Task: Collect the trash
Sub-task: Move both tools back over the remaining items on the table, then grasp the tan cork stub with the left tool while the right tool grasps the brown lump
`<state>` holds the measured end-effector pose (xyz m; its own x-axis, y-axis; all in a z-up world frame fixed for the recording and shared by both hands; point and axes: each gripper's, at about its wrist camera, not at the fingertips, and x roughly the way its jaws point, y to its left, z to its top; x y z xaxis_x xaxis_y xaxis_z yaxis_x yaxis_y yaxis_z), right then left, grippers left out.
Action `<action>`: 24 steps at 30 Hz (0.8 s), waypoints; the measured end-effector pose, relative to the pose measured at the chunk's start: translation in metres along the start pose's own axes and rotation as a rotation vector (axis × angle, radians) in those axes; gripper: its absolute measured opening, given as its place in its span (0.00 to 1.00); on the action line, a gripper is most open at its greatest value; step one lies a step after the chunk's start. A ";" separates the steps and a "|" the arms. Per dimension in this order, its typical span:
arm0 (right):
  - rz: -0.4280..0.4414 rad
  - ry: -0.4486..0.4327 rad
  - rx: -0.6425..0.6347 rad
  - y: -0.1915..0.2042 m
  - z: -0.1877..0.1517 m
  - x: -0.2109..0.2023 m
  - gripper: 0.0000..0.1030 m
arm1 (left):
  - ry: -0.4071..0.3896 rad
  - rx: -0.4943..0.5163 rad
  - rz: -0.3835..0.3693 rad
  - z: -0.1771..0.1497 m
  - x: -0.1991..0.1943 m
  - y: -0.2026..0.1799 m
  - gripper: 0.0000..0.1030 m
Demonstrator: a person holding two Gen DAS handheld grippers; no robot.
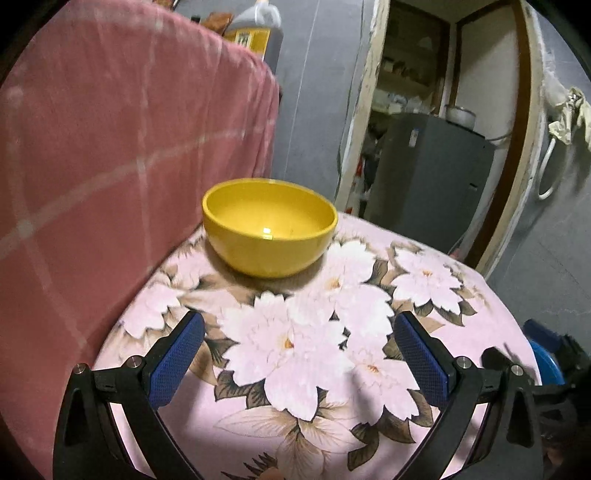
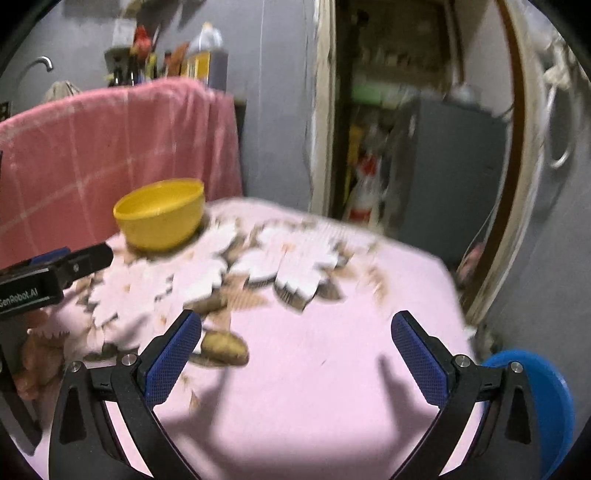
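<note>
Round yellow plastic bowl (image 1: 269, 227) sat upright on pink flowered tablecloth (image 1: 491, 317), near far left edge, just beside hanging pink checked cloth (image 1: 110, 147). Bowl looked empty inside. No trash could be made out; right view was blurry. Left gripper (image 1: 299, 354) held above cloth, blue fingers wide apart, holding nothing. Right gripper (image 2: 295, 354) was the same, fingers wide apart. Blue round tub (image 2: 532, 410) sat low past table's right edge.

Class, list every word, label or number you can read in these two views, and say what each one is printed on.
"GenRobot.AI", first letter cut off at the frame edge: on the black body of the left hand-held gripper, seen in the right wrist view.
Yellow label on the big jug behind the pink cloth: too blurred to read.
Sticker on the grey fridge: too small to read.
</note>
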<state>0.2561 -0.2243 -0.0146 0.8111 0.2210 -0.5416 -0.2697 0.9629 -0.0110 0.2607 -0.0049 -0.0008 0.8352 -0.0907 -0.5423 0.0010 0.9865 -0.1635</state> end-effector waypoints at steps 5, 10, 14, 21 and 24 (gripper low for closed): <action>0.051 0.106 0.014 0.000 -0.005 0.015 1.00 | 0.120 -0.037 0.003 -0.005 0.020 0.008 0.97; 0.089 0.148 0.011 0.001 -0.005 0.022 1.00 | 0.188 -0.066 0.011 -0.007 0.031 0.015 0.97; 0.100 0.194 -0.037 0.010 -0.004 0.030 0.97 | 0.192 -0.043 0.015 -0.008 0.030 0.012 0.97; 0.057 0.261 -0.155 0.028 -0.007 0.044 0.77 | 0.218 -0.018 0.028 -0.003 0.038 0.006 0.96; 0.078 0.267 -0.147 0.025 -0.007 0.044 0.65 | 0.222 0.000 0.033 -0.003 0.040 0.002 0.92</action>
<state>0.2818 -0.1913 -0.0446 0.6252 0.2258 -0.7471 -0.4133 0.9078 -0.0715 0.2929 -0.0068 -0.0255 0.6936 -0.0865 -0.7152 -0.0240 0.9895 -0.1428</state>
